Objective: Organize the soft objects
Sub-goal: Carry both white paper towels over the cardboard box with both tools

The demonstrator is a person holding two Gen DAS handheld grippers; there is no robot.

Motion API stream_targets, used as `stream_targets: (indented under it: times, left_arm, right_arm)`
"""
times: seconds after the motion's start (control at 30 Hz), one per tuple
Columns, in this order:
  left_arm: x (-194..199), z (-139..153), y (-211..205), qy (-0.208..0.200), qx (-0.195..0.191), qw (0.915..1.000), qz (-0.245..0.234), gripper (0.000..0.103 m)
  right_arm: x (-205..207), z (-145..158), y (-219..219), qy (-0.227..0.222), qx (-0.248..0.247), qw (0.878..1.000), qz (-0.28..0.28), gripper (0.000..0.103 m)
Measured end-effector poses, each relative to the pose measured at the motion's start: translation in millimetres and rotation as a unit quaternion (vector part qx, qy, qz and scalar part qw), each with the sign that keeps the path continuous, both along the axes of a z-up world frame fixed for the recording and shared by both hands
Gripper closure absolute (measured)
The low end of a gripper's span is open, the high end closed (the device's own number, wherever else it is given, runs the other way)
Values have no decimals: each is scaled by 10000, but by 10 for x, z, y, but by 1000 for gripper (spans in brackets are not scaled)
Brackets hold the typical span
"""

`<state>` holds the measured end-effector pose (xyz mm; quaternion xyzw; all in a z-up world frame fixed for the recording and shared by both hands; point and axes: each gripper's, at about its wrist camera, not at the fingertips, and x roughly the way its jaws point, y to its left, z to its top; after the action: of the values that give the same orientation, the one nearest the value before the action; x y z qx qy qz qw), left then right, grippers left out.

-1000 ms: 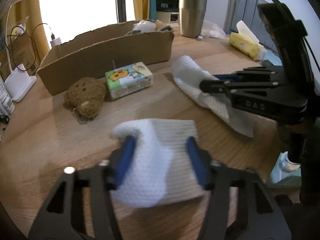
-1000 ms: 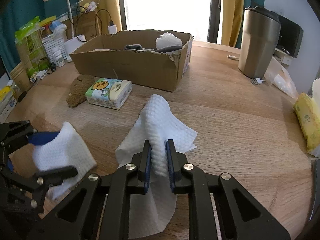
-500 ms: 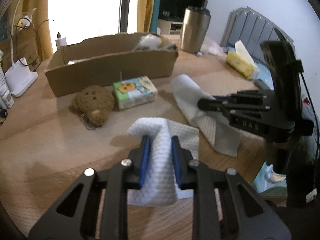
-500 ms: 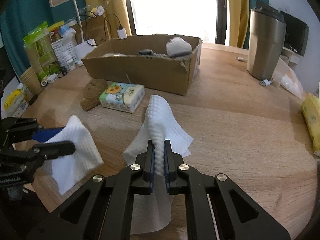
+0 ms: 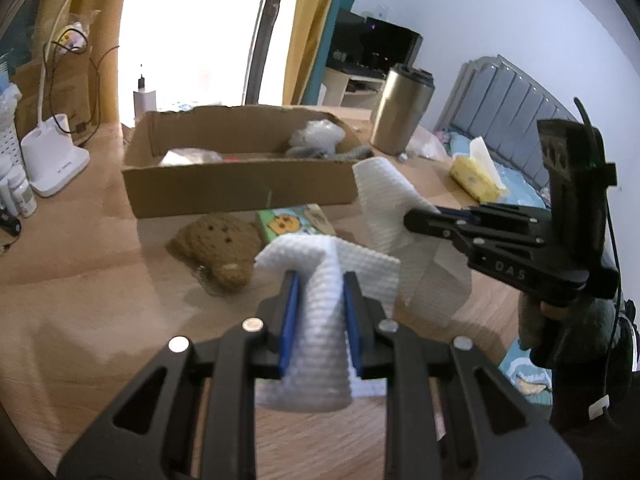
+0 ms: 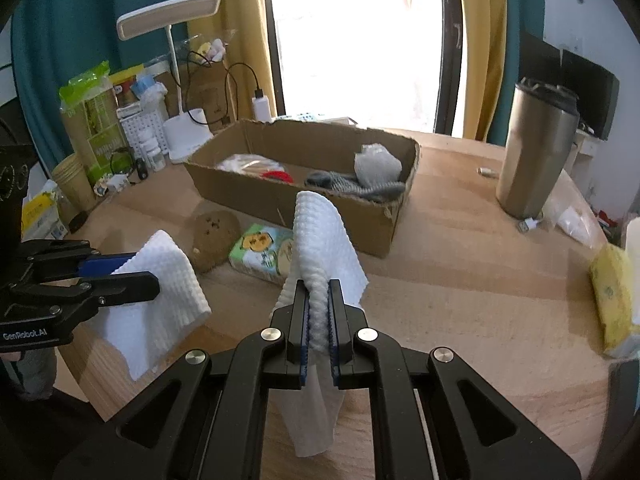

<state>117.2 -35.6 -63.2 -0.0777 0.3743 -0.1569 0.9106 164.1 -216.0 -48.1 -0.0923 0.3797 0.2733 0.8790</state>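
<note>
My left gripper (image 5: 320, 300) is shut on a white waffle-weave cloth (image 5: 324, 344), lifted off the wooden table (image 5: 100, 264). My right gripper (image 6: 319, 312) is shut on a second white waffle cloth (image 6: 324, 236), which also hangs clear of the table. Each gripper shows in the other's view: the right gripper (image 5: 416, 216) at the right, the left gripper (image 6: 136, 276) at the left with its cloth (image 6: 160, 300). Beyond them stands an open cardboard box (image 6: 304, 200) holding soft items. A brown plush toy (image 5: 224, 252) and a tissue pack (image 6: 262, 256) lie in front of the box.
A steel tumbler (image 6: 536, 152) stands at the back right, with a yellow tissue pack (image 6: 612, 296) near the table's right edge. A white desk lamp (image 6: 180, 80), bottles and packets crowd the back left. A bed headboard (image 5: 508, 120) lies beyond the table.
The left gripper's jaws closed on its cloth and both grippers rose, lifting both cloths off the table. The box's inside has come into view.
</note>
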Motion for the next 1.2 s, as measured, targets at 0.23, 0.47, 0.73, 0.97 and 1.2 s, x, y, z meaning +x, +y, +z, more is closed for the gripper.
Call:
stream_targets:
  times: [0.23,0.47,0.73,0.97,1.2]
  left_arm:
    - [6,137,174,-198,-167,9996,136,81]
    - [45,262,336,-373,-224,9989,162,81]
    - [145,396,491,-569,-252,9979,162,81]
    - [217,481,643,-668,-299,9970,240,81]
    - [307,495,777,-647,-344,9967,362,81]
  right_arm:
    - [16,167,103,-148,-100,9998,41,94]
    - [48,336,219,-319,-125,9994,26,94]
    - [99,456,290,-434,-158,9989,-25,94]
    - [187,516,398,-515,-140,9986,-21,94]
    - [312,534,527,-527,-62,9986,39,94]
